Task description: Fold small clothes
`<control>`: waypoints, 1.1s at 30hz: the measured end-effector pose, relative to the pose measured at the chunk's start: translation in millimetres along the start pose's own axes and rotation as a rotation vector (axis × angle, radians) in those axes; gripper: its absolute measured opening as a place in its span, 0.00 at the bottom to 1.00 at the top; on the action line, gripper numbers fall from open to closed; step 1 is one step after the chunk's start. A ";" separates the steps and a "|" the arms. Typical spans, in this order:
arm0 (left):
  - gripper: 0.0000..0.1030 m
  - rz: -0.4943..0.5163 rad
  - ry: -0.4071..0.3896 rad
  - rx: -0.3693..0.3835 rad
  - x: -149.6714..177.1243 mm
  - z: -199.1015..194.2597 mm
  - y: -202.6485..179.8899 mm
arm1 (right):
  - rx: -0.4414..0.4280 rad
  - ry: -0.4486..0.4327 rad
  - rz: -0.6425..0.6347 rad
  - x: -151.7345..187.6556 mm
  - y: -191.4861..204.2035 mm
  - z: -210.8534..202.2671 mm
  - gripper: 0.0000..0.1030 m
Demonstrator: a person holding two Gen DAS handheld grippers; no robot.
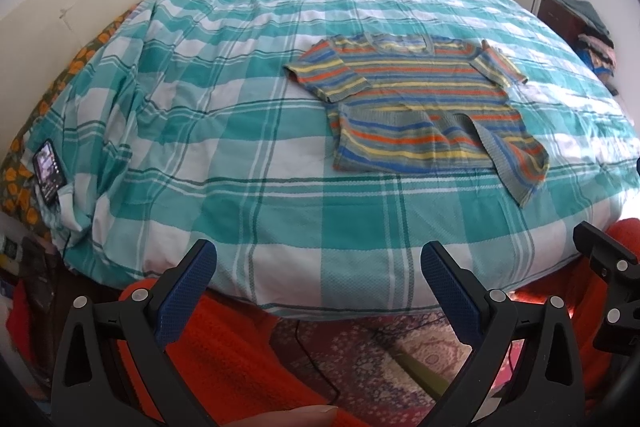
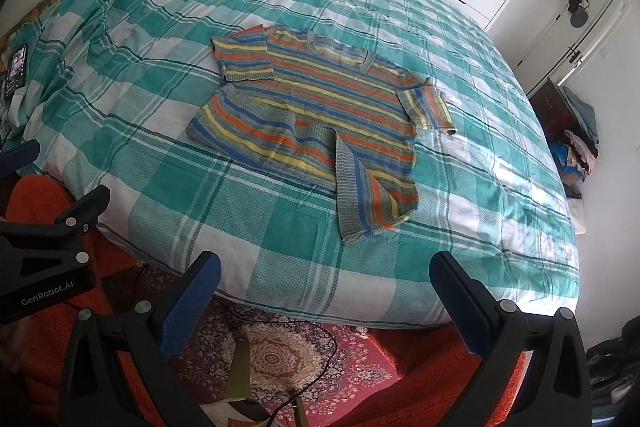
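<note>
Lying flat on the checked bed (image 1: 224, 155), a striped jumper (image 1: 416, 107) is seen, its hem partly turned up. Both the left tongs (image 1: 318, 277) and right tongs (image 2: 324, 287) are held spread, empty, short of the bed edge.

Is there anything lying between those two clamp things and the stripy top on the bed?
Nothing visible. Both the left tool and the right tool hang open off the bed's near edge, and only bare checked bedspread lies between them and the striped sweater. The phone sits far off to the side.

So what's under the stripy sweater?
The stripy sweater lies flat on the green-and-white checked bedcover, which shows all around it. The part right beneath is covered, so anything hidden there can't be seen.
</note>
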State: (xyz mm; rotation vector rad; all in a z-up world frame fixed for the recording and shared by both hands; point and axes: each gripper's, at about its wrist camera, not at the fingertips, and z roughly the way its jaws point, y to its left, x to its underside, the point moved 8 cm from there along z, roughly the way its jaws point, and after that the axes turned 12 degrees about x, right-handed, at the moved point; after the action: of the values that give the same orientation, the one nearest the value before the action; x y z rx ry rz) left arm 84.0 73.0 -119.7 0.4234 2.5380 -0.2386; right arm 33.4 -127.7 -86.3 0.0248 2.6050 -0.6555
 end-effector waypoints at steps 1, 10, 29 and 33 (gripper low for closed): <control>0.99 0.003 0.001 -0.001 0.6 -0.1 0.4 | -0.001 0.001 0.001 0.2 -0.3 0.5 1.00; 0.99 0.023 0.008 -0.009 -1.3 2.7 -9.0 | -0.004 0.002 0.007 1.5 -0.9 2.2 1.00; 0.99 0.042 0.014 -0.013 -2.2 3.8 -21.6 | -0.018 0.016 0.024 7.0 -3.8 6.2 1.00; 0.99 0.044 0.013 -0.014 -2.2 3.6 -21.5 | -0.022 0.019 0.021 7.2 -2.1 7.5 1.00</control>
State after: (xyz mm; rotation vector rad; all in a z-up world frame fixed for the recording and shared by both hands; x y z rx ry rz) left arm 80.1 51.5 -119.7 0.4764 2.5383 -0.2025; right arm 29.9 -133.5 -94.4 0.0511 2.6262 -0.6215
